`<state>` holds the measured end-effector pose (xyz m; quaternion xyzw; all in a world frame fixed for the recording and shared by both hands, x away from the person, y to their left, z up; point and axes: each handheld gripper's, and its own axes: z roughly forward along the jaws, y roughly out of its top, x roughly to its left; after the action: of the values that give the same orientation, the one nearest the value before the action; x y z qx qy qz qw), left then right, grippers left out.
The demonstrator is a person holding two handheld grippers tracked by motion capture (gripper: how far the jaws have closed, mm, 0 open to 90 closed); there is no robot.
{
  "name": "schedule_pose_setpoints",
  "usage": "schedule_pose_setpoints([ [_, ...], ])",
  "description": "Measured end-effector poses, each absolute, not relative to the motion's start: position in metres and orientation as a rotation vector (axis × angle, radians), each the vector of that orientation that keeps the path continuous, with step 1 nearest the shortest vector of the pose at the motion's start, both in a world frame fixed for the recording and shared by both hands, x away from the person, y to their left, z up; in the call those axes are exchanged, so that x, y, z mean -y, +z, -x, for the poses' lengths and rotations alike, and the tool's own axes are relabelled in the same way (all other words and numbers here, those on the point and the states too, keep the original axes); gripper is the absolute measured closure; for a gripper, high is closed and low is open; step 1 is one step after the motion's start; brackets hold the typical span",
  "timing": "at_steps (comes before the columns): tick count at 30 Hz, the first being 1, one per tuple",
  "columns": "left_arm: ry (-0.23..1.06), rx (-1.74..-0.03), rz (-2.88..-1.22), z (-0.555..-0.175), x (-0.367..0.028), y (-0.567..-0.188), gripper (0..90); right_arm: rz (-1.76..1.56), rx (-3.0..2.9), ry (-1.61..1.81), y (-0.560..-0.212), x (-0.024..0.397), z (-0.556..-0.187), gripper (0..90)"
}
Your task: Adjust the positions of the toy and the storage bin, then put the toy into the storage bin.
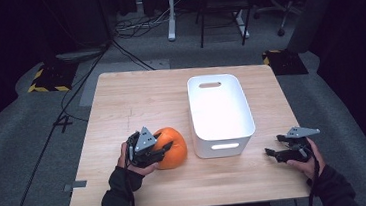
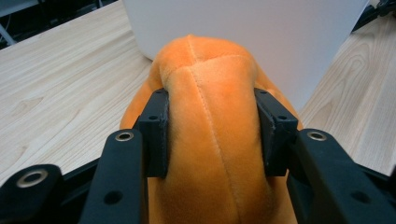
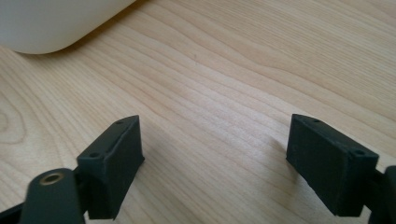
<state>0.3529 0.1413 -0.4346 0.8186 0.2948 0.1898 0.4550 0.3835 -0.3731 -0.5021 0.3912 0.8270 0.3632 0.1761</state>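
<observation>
Dark curtains and grey carpet surround a light wooden table (image 1: 135,99) where a person works with 2 handheld grippers. At the near left, the left gripper (image 1: 164,150) pinches an orange plush toy (image 1: 173,145), its black pads pressing into the soft fabric on both sides; the toy rests on the tabletop just beside the near left corner of a white bin (image 1: 220,111). To the right of the bin, the right gripper (image 1: 270,152) is low over bare wood near the table's edge, its 2 jaws spread wide with nothing between them.
</observation>
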Motion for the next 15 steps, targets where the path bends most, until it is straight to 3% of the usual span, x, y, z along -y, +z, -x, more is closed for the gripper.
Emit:
schedule_pose_setpoints([
  [15, 0.49, -0.724, -2.001, -0.3518, -0.1434, -0.4325, 58.5, -1.095, -2.34, 1.038, -0.5033, 0.3717, -0.3847, 17.1],
])
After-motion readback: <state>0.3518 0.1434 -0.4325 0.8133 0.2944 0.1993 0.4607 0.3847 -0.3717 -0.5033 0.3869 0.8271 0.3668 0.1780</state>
